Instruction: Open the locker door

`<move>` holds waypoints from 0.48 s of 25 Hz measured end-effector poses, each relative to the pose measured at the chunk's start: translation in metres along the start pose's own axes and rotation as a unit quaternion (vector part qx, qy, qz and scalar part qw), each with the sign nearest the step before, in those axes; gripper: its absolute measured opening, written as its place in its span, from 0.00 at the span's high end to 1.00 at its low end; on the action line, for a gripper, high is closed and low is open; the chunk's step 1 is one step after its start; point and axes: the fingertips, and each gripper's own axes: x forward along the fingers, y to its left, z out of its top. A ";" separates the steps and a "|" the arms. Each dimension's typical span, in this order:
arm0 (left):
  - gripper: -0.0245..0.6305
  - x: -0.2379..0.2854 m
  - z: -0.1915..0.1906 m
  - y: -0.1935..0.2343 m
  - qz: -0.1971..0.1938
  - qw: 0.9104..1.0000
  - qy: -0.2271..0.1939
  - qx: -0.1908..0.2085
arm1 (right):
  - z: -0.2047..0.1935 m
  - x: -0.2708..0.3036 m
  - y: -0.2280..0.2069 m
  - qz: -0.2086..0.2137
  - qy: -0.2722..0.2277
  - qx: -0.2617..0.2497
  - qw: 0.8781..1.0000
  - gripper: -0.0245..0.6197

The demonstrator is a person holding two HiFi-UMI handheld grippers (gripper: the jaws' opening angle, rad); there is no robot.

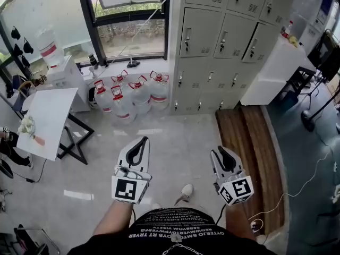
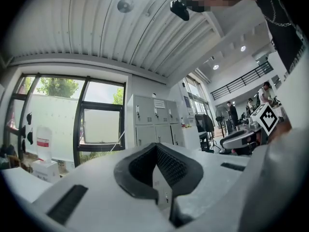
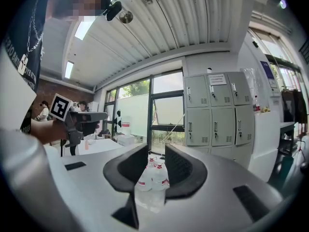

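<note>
A bank of grey lockers (image 1: 223, 36) with small handles on shut doors stands across the room, far beyond both grippers. In the left gripper view the lockers (image 2: 154, 120) stand beside a window; in the right gripper view the lockers (image 3: 215, 112) are to the right of the jaws. My left gripper (image 1: 142, 141) is held low in front of the person, its dark pads meeting, nothing between them (image 2: 155, 149). My right gripper (image 1: 221, 152) is beside it, its pads parted by a narrow gap (image 3: 156, 153) that holds nothing.
Several large water bottles (image 1: 130, 97) stand on the floor below the window, left of the lockers. A white table (image 1: 48, 118) is at the left, a white counter (image 1: 276, 68) at the right. A wooden floor strip (image 1: 249, 142) runs toward the lockers.
</note>
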 end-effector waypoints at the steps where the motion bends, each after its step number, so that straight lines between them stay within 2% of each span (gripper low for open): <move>1: 0.97 0.010 -0.001 -0.001 -0.001 1.000 0.000 0.002 | -0.001 0.007 -0.010 0.002 0.001 -0.002 1.000 0.83; 8: 0.97 0.084 -0.027 -0.006 0.006 0.999 0.032 0.001 | -0.017 0.051 -0.073 0.018 0.004 0.010 1.000 0.82; 12: 0.97 0.129 -0.032 -0.012 0.011 0.999 0.036 0.001 | -0.024 0.070 -0.113 0.007 0.013 0.012 1.000 0.80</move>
